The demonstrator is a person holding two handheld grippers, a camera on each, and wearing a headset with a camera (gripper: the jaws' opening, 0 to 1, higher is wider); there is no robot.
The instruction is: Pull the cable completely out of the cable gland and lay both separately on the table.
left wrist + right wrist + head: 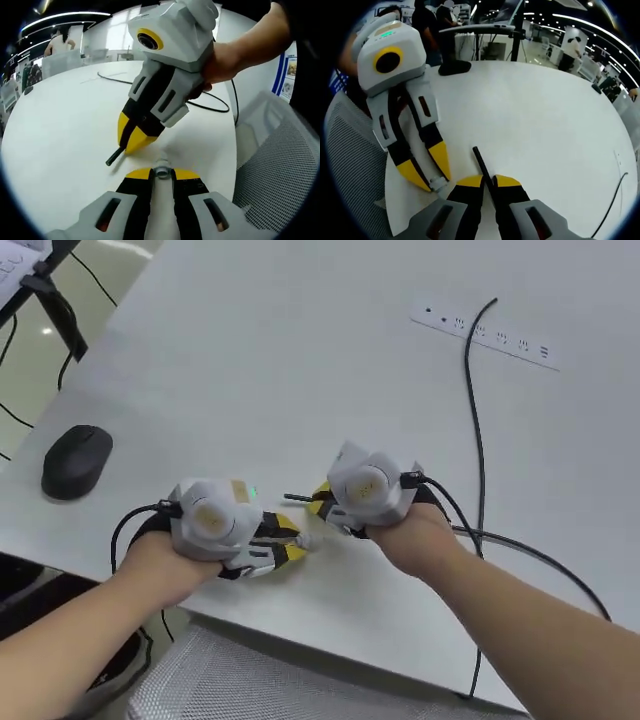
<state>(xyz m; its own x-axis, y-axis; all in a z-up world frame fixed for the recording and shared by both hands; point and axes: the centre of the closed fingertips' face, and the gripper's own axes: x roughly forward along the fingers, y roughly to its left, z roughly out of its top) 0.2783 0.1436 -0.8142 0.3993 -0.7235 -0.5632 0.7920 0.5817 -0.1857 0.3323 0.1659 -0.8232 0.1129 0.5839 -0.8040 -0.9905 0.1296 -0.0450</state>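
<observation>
My left gripper (292, 543) (161, 174) is shut on a small whitish cable gland (161, 169) (305, 538), just above the white table (300, 360) near its front edge. My right gripper (316, 506) (488, 181) is shut on a short black cable (480, 161) (297, 498), whose free end sticks out past the jaws. In the left gripper view the right gripper (131, 142) hangs ahead with the cable (113, 159) clear of the gland. The right gripper view has the left gripper (433, 182) at the left, holding the gland (438, 184) beside the cable.
A black mouse (77, 461) lies at the table's left edge. A white power strip (485, 332) sits at the back right, and a black cord (475, 430) runs from it to the front. A mesh chair (230, 680) stands below the front edge.
</observation>
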